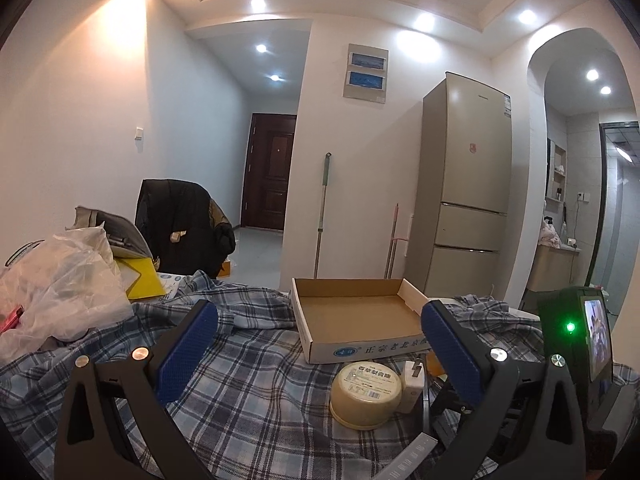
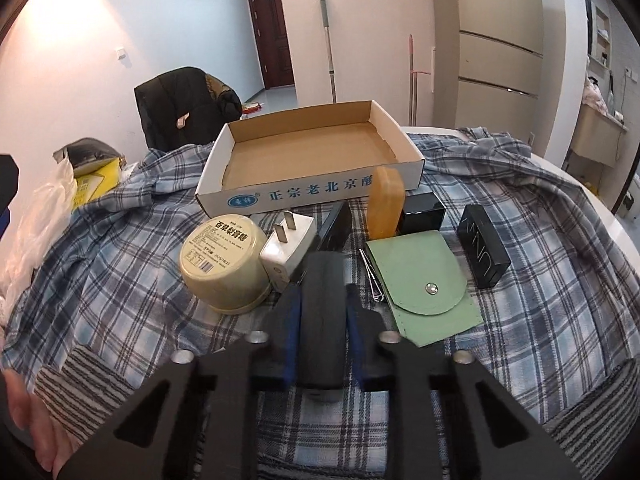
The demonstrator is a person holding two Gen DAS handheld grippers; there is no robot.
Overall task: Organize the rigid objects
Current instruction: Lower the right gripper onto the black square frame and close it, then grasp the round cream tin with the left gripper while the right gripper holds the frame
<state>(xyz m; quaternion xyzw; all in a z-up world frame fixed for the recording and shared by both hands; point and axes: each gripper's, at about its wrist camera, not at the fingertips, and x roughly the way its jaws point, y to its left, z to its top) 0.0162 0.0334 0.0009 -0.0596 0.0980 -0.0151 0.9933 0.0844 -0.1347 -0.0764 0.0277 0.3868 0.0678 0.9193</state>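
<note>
My right gripper (image 2: 323,296) is shut on a dark grey oblong object (image 2: 323,320) that lies on the plaid cloth (image 2: 540,280). Around it sit a cream round tin (image 2: 224,260), a white plug charger (image 2: 286,248), an amber bar (image 2: 386,204), a green snap pouch (image 2: 424,280) and two black boxes (image 2: 484,246) (image 2: 422,212). An open cardboard box (image 2: 240,184) stands behind them with nothing in it. My left gripper (image 1: 320,312) hangs open over the cloth, facing the cardboard box (image 1: 360,350), with the tin (image 1: 366,396) and charger (image 1: 412,386) below and to the right.
A crumpled plastic bag (image 1: 60,292) and yellow packaging (image 1: 140,276) crowd the table's left side. A chair with a black jacket (image 1: 180,228) stands behind. A person's hand (image 2: 36,420) rests at the lower left. Thin metal tweezers (image 2: 372,276) lie beside the pouch.
</note>
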